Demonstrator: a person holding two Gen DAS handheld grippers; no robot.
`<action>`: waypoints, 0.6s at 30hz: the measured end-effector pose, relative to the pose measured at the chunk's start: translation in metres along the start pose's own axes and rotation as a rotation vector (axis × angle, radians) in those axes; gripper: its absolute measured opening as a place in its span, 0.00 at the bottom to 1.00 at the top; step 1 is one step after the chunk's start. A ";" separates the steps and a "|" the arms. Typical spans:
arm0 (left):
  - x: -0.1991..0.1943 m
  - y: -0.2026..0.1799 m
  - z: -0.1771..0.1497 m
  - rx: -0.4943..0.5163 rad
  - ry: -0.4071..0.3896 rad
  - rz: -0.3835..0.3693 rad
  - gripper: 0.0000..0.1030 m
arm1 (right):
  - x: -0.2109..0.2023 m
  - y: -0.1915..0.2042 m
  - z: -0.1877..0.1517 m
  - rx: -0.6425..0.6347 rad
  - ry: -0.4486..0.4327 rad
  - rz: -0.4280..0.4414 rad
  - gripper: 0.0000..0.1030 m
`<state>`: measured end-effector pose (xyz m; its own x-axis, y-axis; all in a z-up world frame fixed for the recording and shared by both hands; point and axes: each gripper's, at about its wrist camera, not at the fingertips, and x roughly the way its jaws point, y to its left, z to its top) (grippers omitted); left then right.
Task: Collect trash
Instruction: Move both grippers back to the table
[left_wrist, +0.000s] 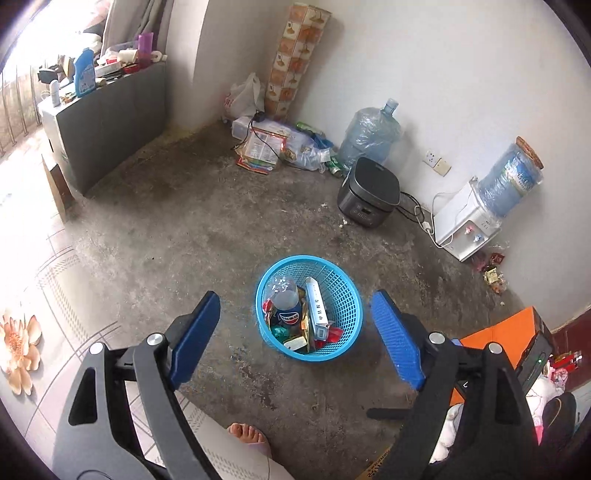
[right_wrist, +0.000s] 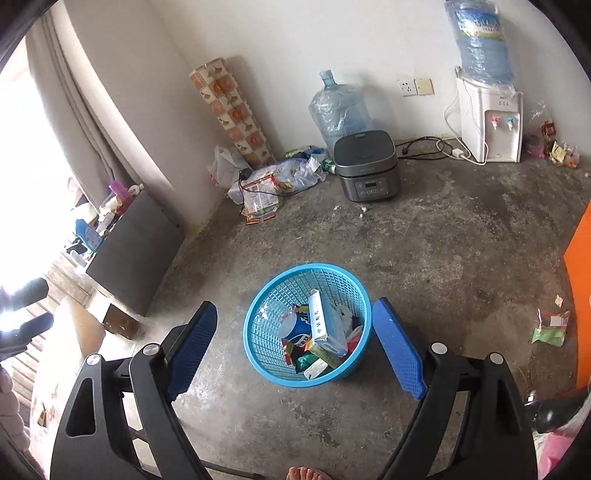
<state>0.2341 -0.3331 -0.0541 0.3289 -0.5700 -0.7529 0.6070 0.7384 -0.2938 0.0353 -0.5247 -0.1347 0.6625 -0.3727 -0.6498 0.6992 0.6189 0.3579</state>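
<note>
Though both grippers hang over the concrete floor (left_wrist: 184, 229), neither holds anything: the left gripper (left_wrist: 295, 325) has its blue pads spread wide with only air between them, and the right gripper (right_wrist: 295, 332) the same. One blue mesh basket (left_wrist: 343, 295) stands on the floor below and beyond the fingertips, framed in the gap between the pads in both wrist views, touching neither pair. Inside it: one plastic bottle (left_wrist: 286, 302) with a blue Pepsi label, one long white carton (left_wrist: 317, 308) printed with Chinese characters too small to read, and a jumble of coloured wrappers, count unclear. Loose trash on the floor: one green and clear wrapper (right_wrist: 550, 326) well to the right of the basket, apart from the right pads. Along the wall: two big water jugs, one on the floor (right_wrist: 340, 107), one atop the white dispenser (right_wrist: 491, 122); one dark rice cooker (right_wrist: 365, 166); a heap of bags and packets (right_wrist: 273, 184) in the corner. A bare foot (left_wrist: 245, 434) shows at the frame bottom
</note>
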 end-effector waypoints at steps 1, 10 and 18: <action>-0.016 0.005 -0.005 0.003 -0.021 0.019 0.78 | -0.010 0.007 0.000 -0.029 -0.020 0.005 0.87; -0.137 0.089 -0.070 -0.083 -0.136 0.157 0.78 | -0.073 0.084 -0.015 -0.232 -0.036 0.199 0.90; -0.221 0.173 -0.154 -0.225 -0.186 0.331 0.78 | -0.087 0.163 -0.053 -0.356 0.124 0.398 0.90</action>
<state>0.1552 -0.0236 -0.0291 0.6160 -0.3296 -0.7155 0.2815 0.9404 -0.1908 0.0771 -0.3550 -0.0551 0.8054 0.0086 -0.5926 0.2529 0.8993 0.3567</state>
